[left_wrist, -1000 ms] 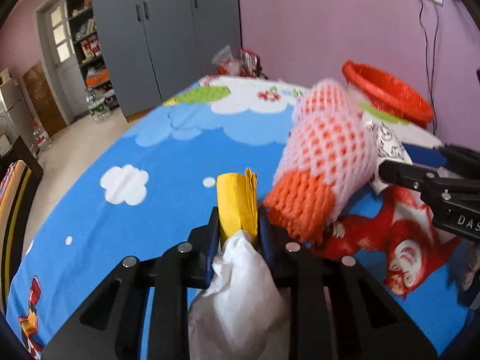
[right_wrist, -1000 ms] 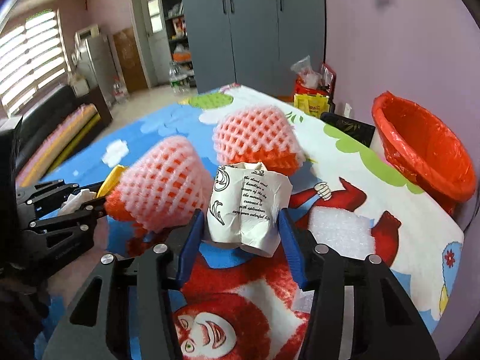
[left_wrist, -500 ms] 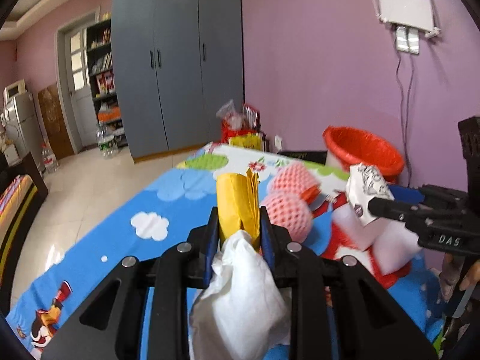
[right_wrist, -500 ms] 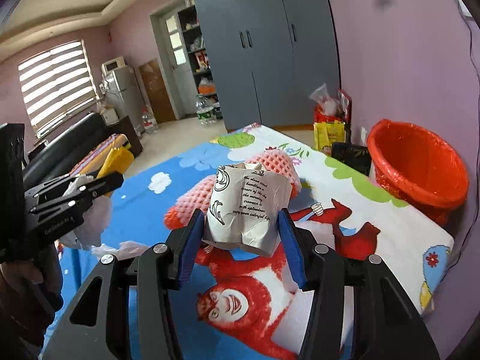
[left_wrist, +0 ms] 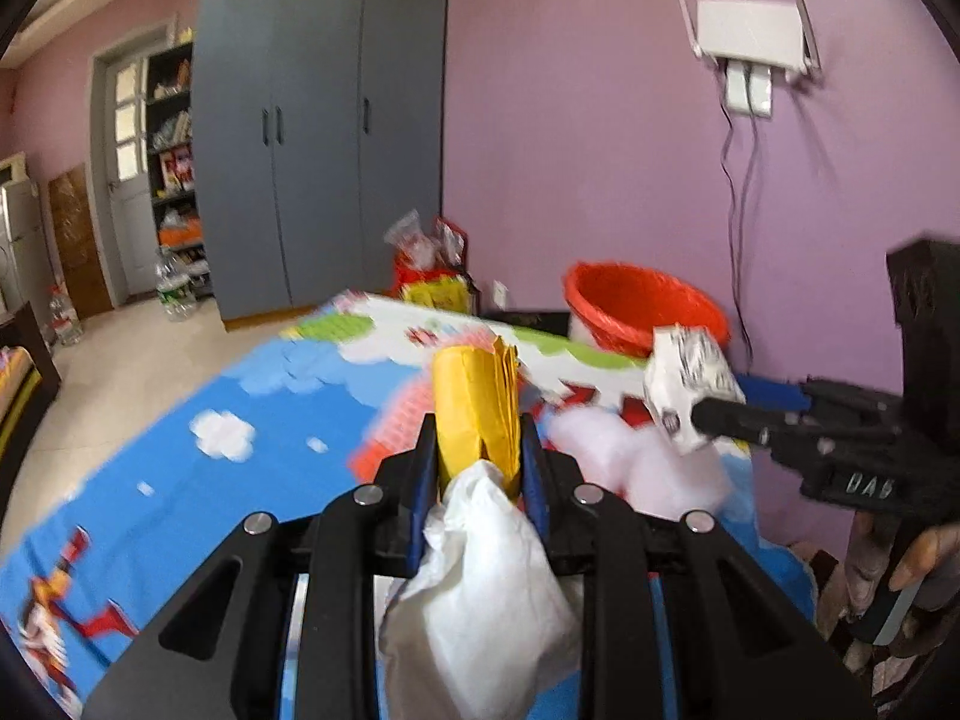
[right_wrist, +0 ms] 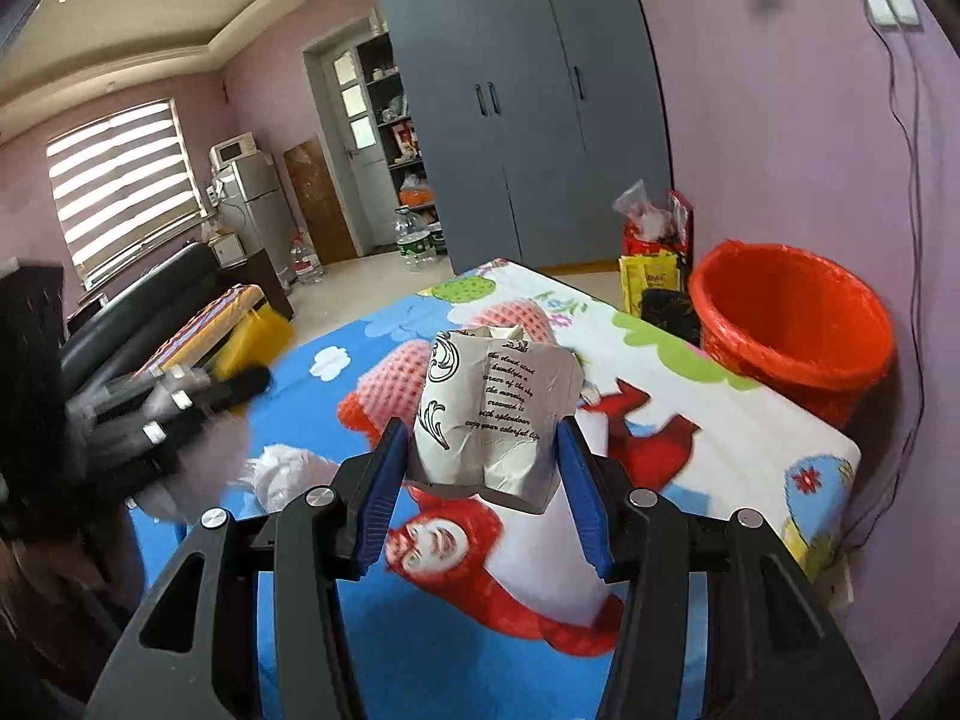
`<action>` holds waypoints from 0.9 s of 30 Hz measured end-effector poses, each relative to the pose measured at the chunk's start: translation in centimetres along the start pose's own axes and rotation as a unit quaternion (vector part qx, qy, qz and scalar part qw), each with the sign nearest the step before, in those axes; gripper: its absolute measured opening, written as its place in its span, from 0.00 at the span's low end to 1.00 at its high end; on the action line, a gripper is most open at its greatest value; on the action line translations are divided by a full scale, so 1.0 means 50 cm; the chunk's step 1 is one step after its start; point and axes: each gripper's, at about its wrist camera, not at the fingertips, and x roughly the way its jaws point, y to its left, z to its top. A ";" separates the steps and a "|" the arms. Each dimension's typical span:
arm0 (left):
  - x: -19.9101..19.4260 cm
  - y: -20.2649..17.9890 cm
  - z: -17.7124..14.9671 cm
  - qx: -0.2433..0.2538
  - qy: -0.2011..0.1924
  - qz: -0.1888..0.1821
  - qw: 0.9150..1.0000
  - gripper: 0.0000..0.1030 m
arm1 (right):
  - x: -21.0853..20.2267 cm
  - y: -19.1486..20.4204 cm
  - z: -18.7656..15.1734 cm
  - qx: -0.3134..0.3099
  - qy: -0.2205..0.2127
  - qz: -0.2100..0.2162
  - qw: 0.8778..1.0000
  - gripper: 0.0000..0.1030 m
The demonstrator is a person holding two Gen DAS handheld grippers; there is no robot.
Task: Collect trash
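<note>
Right wrist view, right tongs (right_wrist: 477,474) clamping script-printed crumpled paper cup (right_wrist: 492,414)

Both tools, the left tool (left_wrist: 477,450) and right tool (right_wrist: 480,456), have risen higher above the bed (right_wrist: 750,438).

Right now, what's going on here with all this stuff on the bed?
A person is collecting trash with a pair of tongs in each hand. The left tongs are shut on a yellow folded wrapper, with a white tissue bunched just behind it. The right tongs grip a crumpled printed paper cup. Both are held above the cartoon bedsheet. The red-lined bin stands at the bed's far right. Pink foam fruit nets remain on the sheet.
</note>
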 end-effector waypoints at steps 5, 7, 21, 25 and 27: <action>0.051 -0.045 -0.052 -0.019 0.019 -0.004 1.000 0.36 | -0.030 -0.029 -0.012 0.004 -0.004 -0.010 1.000 0.47; 0.055 -0.050 -0.067 -0.027 0.021 -0.003 0.999 0.38 | -0.040 -0.044 -0.014 0.009 -0.006 -0.014 1.000 0.47; 0.030 -0.112 -0.186 -0.032 0.089 -0.012 0.995 0.56 | -0.065 -0.074 -0.035 0.029 -0.012 -0.003 0.999 0.47; 0.037 -0.126 -0.193 -0.017 0.095 0.000 0.995 0.24 | -0.072 -0.083 -0.035 0.033 -0.015 -0.003 0.999 0.47; 0.031 -0.134 -0.183 -0.003 0.087 0.003 0.996 0.15 | -0.080 -0.090 -0.036 0.037 -0.019 -0.004 0.999 0.47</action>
